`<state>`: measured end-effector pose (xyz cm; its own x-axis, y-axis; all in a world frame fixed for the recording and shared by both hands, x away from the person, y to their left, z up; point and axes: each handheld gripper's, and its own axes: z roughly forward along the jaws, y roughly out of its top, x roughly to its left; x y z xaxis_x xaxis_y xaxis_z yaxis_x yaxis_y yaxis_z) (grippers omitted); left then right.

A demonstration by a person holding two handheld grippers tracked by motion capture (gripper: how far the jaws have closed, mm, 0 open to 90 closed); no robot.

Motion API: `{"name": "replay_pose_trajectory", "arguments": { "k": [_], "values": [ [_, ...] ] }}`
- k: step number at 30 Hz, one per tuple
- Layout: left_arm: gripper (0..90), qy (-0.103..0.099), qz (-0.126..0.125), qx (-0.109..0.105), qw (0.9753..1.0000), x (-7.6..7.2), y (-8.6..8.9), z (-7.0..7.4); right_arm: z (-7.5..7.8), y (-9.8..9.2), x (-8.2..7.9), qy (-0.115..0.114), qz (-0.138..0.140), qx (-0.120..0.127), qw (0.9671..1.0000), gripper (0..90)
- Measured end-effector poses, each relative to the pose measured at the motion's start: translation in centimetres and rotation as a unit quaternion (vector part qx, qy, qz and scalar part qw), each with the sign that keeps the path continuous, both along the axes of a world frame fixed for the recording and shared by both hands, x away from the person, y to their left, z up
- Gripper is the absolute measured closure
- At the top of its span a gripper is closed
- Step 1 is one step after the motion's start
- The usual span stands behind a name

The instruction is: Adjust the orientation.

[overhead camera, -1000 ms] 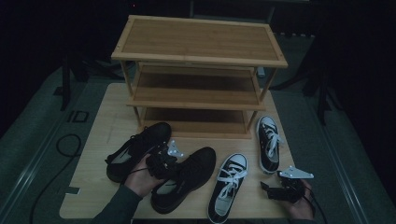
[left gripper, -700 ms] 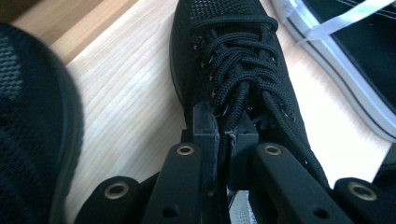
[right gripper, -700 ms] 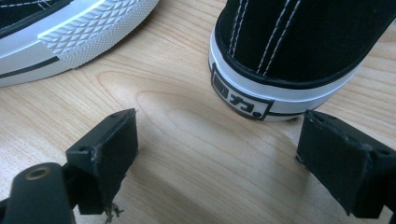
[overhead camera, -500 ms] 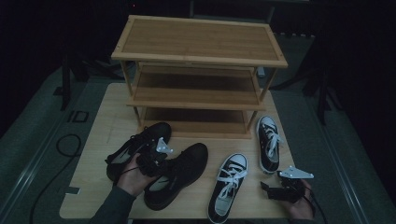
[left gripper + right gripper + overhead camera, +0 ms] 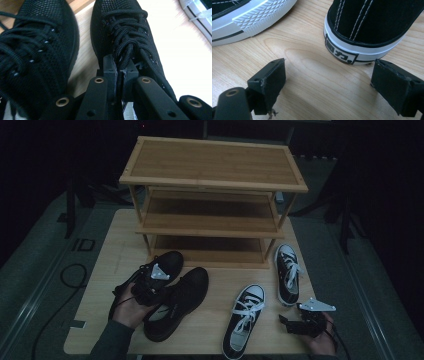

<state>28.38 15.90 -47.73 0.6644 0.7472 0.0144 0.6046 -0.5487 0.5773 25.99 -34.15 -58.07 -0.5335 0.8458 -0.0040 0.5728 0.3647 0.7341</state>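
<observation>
Left gripper (image 5: 150, 287) clenched on the laces of the right-hand black shoe (image 5: 177, 302) (pinching at the knot gives a lift point). The shoe lies on the desk (image 5: 100, 270) beside its mate (image 5: 155, 267), just before the bamboo rack (image 5: 212, 195), probably its destination. Canvas sneaker (image 5: 245, 317) mid-desk. Right gripper (image 5: 292, 322) released, jaws wide behind the second sneaker's (image 5: 287, 272) heel, apparently waiting.

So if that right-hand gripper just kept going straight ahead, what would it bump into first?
Most likely the heel of the black-and-white sneaker. The right gripper has its jaws wide open over bare table, and that heel lies just ahead, slightly off-centre, though depth is hard to judge.
</observation>
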Motion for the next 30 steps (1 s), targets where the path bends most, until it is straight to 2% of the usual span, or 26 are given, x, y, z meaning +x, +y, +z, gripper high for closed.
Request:
{"name": "replay_pose_trajectory", "arguments": {
  "k": [16, 26, 30],
  "values": [
    [85.0, -0.007, 0.023, -0.001, 0.9997, -0.4, 2.9, 0.3, 0.0, 0.0, 0.0, 0.0, 0.0, 0.001, 1.0, 11.9],
    [84.2, -0.007, 0.021, 0.009, 0.9997, -0.5, 3.7, 0.2, 0.0, 0.0, 0.0, 0.0, 0.0, 0.001, 1.0, 11.9],
    [84.6, -0.01, 0.013, 0.026, 0.9995, -0.4, 3.5, 0.4, 0.0, 0.0, 0.0, 0.0, 0.0, 0.001, 1.0, 11.9]
  ]
}}
